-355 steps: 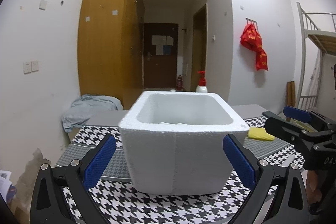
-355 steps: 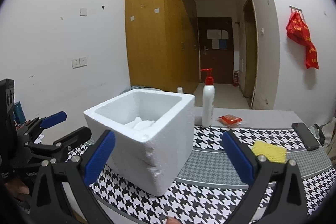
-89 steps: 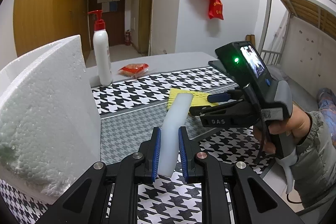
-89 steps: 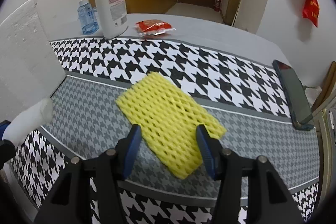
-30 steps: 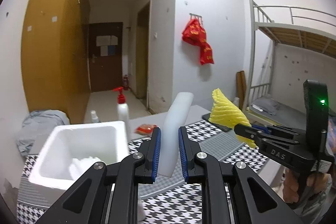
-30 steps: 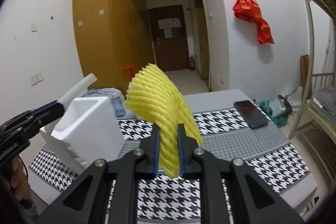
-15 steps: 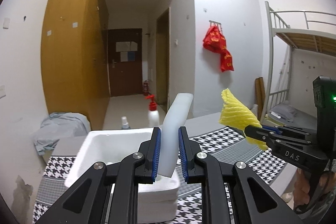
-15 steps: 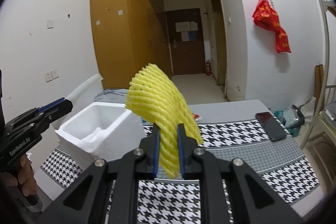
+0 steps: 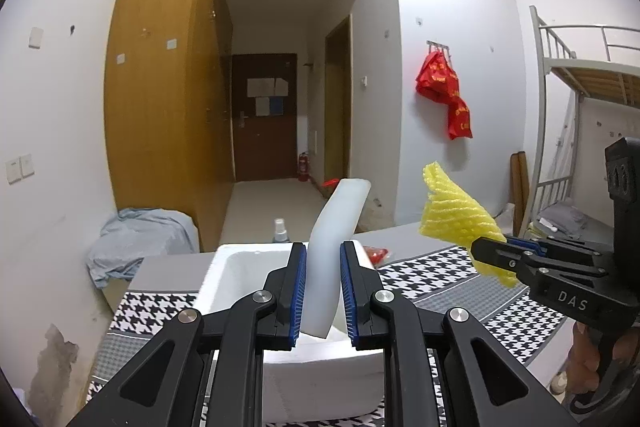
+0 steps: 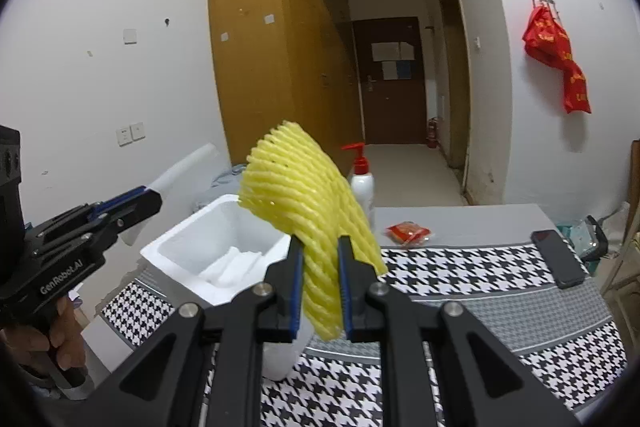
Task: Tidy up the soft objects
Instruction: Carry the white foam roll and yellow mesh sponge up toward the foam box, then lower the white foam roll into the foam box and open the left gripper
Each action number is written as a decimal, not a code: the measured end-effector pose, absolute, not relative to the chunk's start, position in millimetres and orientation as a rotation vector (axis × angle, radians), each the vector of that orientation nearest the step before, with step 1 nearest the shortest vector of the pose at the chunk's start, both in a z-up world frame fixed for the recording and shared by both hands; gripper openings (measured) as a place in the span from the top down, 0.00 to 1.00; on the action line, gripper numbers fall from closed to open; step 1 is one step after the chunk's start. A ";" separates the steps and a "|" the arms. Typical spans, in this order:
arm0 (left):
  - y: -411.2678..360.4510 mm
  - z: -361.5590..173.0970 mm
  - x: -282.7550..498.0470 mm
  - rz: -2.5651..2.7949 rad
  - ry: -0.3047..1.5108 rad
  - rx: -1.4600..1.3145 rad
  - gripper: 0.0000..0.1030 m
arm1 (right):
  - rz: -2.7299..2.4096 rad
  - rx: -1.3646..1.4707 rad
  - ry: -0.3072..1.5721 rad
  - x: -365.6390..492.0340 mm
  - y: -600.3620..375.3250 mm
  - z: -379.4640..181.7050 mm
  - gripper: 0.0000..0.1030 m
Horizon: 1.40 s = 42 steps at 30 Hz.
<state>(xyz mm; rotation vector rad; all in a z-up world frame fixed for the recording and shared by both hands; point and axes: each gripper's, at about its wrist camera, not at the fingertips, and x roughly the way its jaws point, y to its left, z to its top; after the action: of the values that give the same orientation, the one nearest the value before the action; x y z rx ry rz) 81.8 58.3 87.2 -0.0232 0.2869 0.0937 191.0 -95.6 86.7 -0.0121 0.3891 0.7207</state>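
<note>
My left gripper (image 9: 323, 291) is shut on a white foam strip (image 9: 338, 227) and holds it upright above the white styrofoam box (image 9: 224, 275). My right gripper (image 10: 319, 287) is shut on a yellow foam net (image 10: 304, 195), raised above the table just right of the box (image 10: 192, 247). White foam pieces (image 10: 230, 267) lie inside the box. In the left wrist view the right gripper (image 9: 486, 251) and its net (image 9: 456, 215) are at the right. In the right wrist view the left gripper (image 10: 150, 201) and its strip (image 10: 184, 163) are at the left.
The table has a houndstooth cloth (image 10: 460, 267). A pump bottle (image 10: 362, 183), a red packet (image 10: 408, 230) and a phone (image 10: 558, 259) are on it. A small spray bottle (image 9: 281, 229) stands behind the box. A bunk bed (image 9: 580, 99) stands at the right.
Both grippers have swung left and closer to the box, each still holding its foam piece. The box now sits directly under my left gripper.
</note>
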 end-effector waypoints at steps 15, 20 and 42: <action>80.6 79.0 87.4 0.128 0.323 -0.037 0.82 | 0.780 -0.052 0.394 194.6 -53.3 85.6 0.82; 84.0 77.5 96.1 0.128 0.337 -0.038 0.82 | 0.782 -0.060 0.397 196.3 -50.2 85.9 0.82; 113.5 73.5 86.9 0.239 0.299 -0.074 0.01 | 0.780 -0.077 0.412 199.2 -31.1 84.6 0.82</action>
<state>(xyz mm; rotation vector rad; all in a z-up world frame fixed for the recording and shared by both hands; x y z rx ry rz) 86.9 113.5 73.5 -0.0743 0.2992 0.2394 199.2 -31.1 84.6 -0.0765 0.4120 0.7805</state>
